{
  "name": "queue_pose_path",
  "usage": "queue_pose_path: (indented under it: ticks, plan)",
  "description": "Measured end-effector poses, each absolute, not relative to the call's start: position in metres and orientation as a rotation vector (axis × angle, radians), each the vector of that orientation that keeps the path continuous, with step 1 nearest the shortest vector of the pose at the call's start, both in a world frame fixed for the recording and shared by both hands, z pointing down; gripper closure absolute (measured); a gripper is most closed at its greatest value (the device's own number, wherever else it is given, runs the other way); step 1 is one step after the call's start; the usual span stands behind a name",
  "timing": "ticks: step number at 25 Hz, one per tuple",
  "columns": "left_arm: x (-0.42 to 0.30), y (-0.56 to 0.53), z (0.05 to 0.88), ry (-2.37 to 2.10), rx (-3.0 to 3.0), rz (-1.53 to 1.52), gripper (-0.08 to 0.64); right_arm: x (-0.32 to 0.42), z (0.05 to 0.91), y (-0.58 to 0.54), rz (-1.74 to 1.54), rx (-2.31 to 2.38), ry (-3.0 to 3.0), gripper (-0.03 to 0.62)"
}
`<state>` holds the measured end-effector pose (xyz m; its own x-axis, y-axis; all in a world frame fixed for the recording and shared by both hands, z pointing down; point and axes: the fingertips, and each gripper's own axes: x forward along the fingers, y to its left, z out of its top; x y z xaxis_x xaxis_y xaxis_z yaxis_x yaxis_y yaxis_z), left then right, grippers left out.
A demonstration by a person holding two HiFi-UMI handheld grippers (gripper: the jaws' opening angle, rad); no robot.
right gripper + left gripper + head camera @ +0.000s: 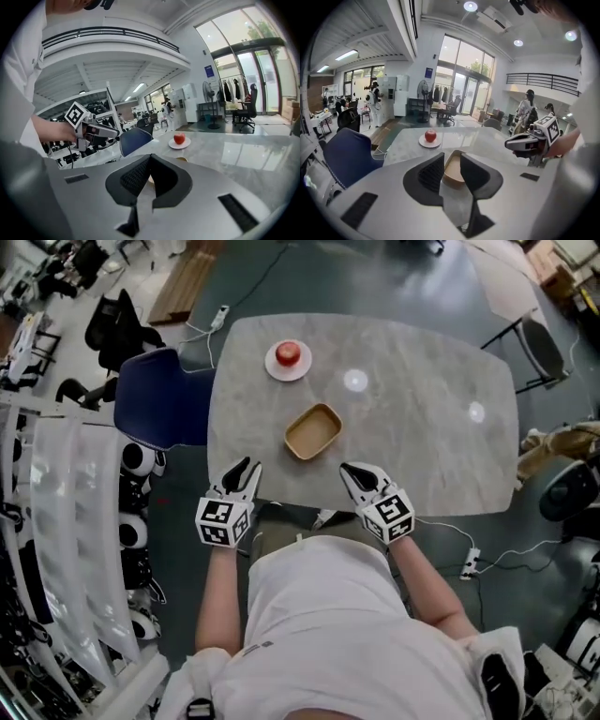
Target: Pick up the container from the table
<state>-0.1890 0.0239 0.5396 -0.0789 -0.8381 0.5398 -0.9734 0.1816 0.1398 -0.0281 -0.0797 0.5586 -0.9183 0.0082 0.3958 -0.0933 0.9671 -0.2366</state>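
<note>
A shallow tan container [313,431] lies empty near the middle of the grey marble table [422,437]. My left gripper [246,468] hovers at the near table edge, down-left of the container and apart from it. Its jaws stand open, and the container [452,171] shows through the gap of that gripper [451,157]. My right gripper [354,471] is at the near edge, down-right of the container, also clear of it. In the right gripper view its fingertips [150,158] meet with nothing between them, and the jaws hide most of the container [182,159].
A red apple [288,353] sits on a white plate [274,367] at the table's far side. A blue chair [159,395] stands against the table's left edge. Cables and a power strip [469,563] lie on the floor to the right.
</note>
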Motion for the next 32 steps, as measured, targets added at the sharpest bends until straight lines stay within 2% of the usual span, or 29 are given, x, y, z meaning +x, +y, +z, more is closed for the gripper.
queue_pose_path:
  ticks: [11, 20, 29, 32]
  plan:
    - [-0.190, -0.068, 0.617, -1.569, 1.880, 0.537, 0.449, 0.011, 0.587, -0.114, 0.517, 0.514, -2.575, 0.583]
    - [-0.198, -0.106, 0.693, -1.355, 1.907, 0.736, 0.422, 0.034, 0.596, -0.114, 0.620, 0.805, -2.452, 0.583]
    - [-0.192, -0.125, 0.743, -1.217, 1.873, 0.840, 0.423, 0.077, 0.602, -0.109, 0.677, 1.058, -2.323, 0.583]
    - [-0.189, -0.125, 0.751, -1.174, 1.873, 0.872, 0.450, 0.087, 0.603, -0.103, 0.690, 1.112, -2.292, 0.583]
